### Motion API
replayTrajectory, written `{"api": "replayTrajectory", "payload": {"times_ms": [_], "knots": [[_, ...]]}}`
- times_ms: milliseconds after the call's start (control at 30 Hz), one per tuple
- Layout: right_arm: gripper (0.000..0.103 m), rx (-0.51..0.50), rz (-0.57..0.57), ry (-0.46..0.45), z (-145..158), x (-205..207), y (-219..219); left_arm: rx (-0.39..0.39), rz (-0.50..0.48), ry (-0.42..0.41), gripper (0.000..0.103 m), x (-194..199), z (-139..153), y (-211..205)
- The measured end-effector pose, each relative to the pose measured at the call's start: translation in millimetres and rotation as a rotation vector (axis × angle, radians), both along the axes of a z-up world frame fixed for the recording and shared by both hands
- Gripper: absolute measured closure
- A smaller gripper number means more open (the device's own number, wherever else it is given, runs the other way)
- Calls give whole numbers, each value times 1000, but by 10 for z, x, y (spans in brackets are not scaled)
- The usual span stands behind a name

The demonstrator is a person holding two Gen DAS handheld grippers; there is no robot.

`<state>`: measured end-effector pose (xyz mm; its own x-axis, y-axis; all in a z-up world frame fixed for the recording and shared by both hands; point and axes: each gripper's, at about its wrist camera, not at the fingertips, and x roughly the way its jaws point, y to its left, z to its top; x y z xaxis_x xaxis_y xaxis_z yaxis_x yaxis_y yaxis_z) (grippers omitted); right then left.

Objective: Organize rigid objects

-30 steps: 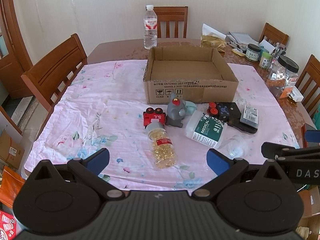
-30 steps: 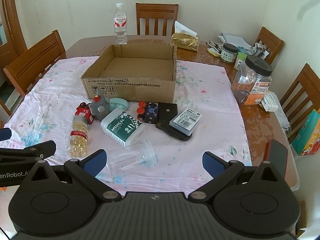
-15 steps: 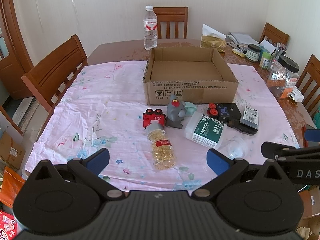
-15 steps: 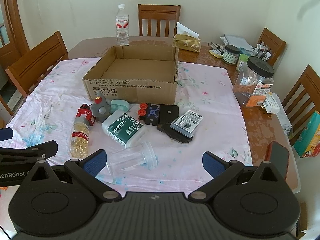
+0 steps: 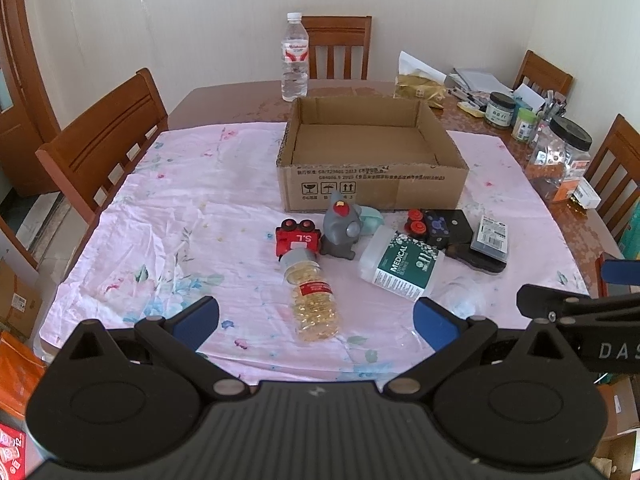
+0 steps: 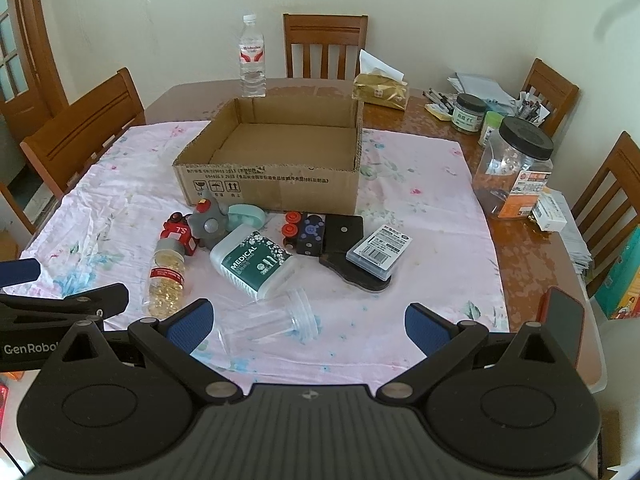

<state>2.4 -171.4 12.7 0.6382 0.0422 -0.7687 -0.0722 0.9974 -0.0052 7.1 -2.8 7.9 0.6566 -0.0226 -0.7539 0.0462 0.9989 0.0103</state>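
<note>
An open empty cardboard box [image 5: 372, 172] [image 6: 276, 168] stands mid-table on a pink cloth. In front of it lie a red toy truck [image 5: 298, 239], a grey toy figure [image 5: 340, 232], a capsule bottle [image 5: 314, 300] [image 6: 166, 276], a white-and-green "MEDICAL" container [image 5: 400, 266] [image 6: 254, 262], a clear plastic jar [image 6: 272, 322], a dark block with red knobs [image 6: 306, 232], and a barcode case [image 6: 378, 252] on a black pad. My left gripper [image 5: 316, 320] and right gripper [image 6: 306, 322] are both open and empty, hovering at the near table edge.
A water bottle [image 5: 295, 58] stands behind the box. A big clear jar with a black lid [image 6: 514, 168], small jars, pens and a tissue pack [image 6: 382, 88] crowd the right side. Wooden chairs [image 5: 104, 140] surround the table. A red phone [image 6: 560, 328] lies near the right edge.
Both grippers have drawn back and risen slightly; the table objects look a little farther away. Nothing on the table has moved.
</note>
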Motion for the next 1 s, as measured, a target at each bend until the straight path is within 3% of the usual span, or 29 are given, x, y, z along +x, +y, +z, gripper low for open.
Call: {"api": "replayTrajectory", "payload": {"times_ms": [333, 1000], "knots": [[0, 50, 24, -9, -62, 51, -76, 6, -62, -11, 0, 33, -55, -32], [0, 59, 68, 40, -492, 210, -28, 36, -231, 69, 0, 374, -620, 109]]}}
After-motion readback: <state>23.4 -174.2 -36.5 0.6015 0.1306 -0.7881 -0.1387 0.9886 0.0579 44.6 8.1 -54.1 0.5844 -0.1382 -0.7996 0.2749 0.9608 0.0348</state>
